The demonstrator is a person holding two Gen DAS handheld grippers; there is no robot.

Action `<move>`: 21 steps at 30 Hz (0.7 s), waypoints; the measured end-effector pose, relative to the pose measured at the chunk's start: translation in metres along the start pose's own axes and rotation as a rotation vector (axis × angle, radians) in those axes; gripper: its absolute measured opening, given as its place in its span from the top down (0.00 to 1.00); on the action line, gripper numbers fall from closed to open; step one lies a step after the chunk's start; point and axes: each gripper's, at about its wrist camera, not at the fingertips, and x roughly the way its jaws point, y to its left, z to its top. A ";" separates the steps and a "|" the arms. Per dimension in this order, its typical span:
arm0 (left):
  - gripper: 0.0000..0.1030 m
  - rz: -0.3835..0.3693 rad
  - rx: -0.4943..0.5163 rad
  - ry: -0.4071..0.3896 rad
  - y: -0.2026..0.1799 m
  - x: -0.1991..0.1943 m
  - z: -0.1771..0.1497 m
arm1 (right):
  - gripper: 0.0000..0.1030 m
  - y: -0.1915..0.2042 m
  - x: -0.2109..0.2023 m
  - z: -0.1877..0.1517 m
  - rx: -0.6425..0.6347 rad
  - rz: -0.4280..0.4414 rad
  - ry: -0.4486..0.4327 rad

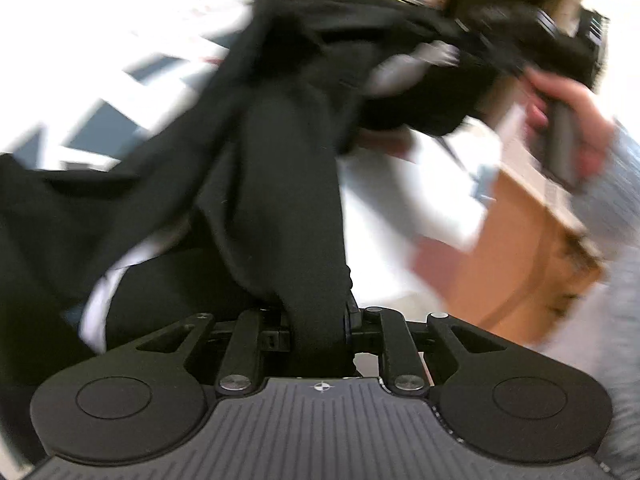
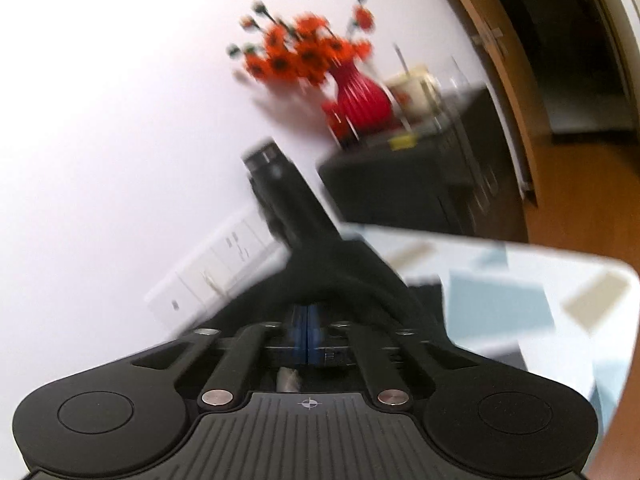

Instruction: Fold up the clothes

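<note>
Both tools (left [image 1: 316, 320], right [image 2: 307, 328]) clamp black garment [image 1: 280, 184].

Left gripper [image 1: 316, 320]: fingertips wholly buried in the black garment [image 1: 280, 184]. Right gripper [image 2: 307, 336]: blue pads [image 2: 300, 332] pressed together, tips covered by black cloth. Person's hand [image 1: 568, 120], far right: motion-blurred, cut by the frame edge. Red vase of flowers [image 2: 360, 100], far: smeared; small items beside it unreadable.
</note>
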 end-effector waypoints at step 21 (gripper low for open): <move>0.25 0.007 -0.047 -0.154 0.016 -0.022 0.042 | 0.23 0.075 0.019 0.018 -0.142 0.002 0.092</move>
